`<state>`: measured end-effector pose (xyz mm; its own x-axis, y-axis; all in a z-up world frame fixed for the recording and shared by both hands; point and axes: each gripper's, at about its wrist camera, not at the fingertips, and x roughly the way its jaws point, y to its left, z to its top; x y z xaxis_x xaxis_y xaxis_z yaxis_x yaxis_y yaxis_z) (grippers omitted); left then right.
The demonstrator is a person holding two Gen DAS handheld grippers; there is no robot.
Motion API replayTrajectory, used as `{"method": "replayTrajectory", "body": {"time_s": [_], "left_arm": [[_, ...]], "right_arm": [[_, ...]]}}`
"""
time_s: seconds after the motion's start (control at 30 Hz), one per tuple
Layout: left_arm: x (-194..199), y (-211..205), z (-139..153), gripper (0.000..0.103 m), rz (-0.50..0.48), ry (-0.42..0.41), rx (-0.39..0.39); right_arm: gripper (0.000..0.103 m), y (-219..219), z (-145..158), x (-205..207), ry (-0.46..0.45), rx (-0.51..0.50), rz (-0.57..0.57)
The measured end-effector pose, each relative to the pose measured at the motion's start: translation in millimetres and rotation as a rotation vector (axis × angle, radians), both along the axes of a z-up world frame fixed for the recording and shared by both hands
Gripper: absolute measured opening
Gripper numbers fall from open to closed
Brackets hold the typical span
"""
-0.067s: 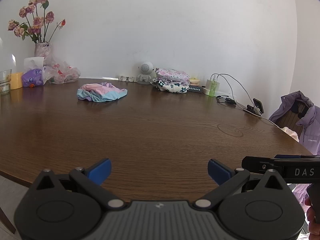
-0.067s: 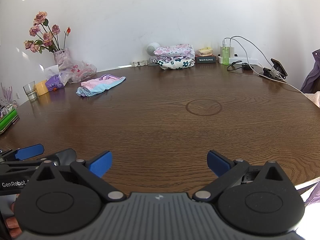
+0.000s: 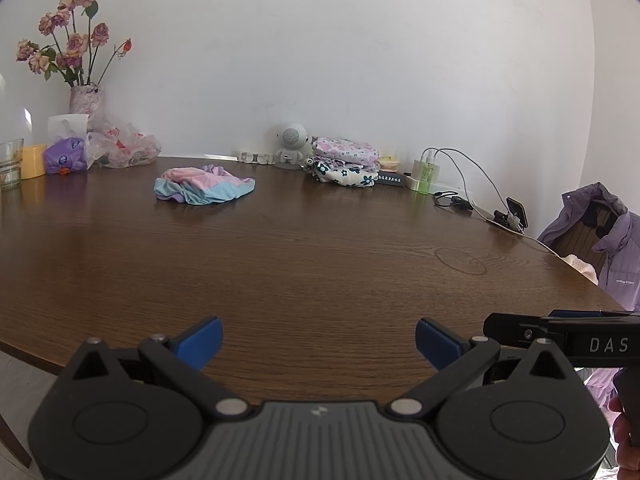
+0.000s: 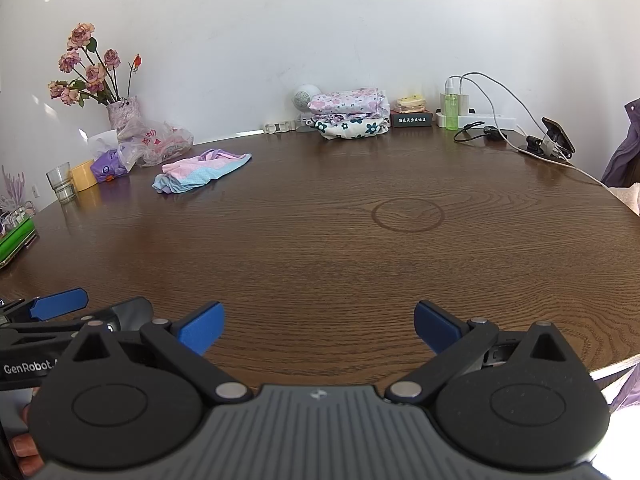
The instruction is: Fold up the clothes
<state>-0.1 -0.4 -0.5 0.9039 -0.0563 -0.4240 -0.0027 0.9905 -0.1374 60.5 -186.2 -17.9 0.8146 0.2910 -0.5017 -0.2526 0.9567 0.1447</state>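
**A:** Status on the fold?

**B:** Nothing in hand. Left gripper [image 3: 319, 342] has its jaws spread wide and empty, hovering over the near edge of the counter [image 3: 320, 264]. Right gripper [image 4: 319, 326] is the same: jaws apart, holding nothing, just beside the left one.

**A:** Where's the cloth?

**B:** The crumpled garment [image 3: 203, 185], pink, purple and light blue, lies bunched up on the counter at about 11 o'clock from the left wrist view, well apart from both grippers. From the right wrist view it also sits around 11 o'clock [image 4: 200, 171], far side.

**A:** Anything done already?

**B:** The folded stack [image 4: 352, 114] of floral pieces sits against the wall at 12 o'clock, next to a small round speaker [image 3: 293, 140]. It looks neat, so I judge those finished. Only the bunched one seems left.

**A:** Obstacles?

**B:** The middle of the counter shows bare wood. Clutter is on the rim: vase of roses [image 3: 86, 100], plastic bag [image 3: 128, 148], glass [image 4: 61, 186] at 10 o'clock, cables and a phone on a stand [image 4: 554, 138] at 2 o'clock. None lies between the grippers and the garment.

**A:** Next?

**B:** My guess: reach to 11 o'clock, drag the garment to the open centre, spread it flat, then fold.
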Motion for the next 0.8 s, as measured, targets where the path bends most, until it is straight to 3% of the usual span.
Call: {"method": "replayTrajectory", "body": {"time_s": [0.8], "left_arm": [[0.1,3.0,2.3,0.103,-0.002,-0.003,-0.002]], "right_arm": [[0.103,1.5,3.8,1.4,0.005,-0.002,-0.007]]}}
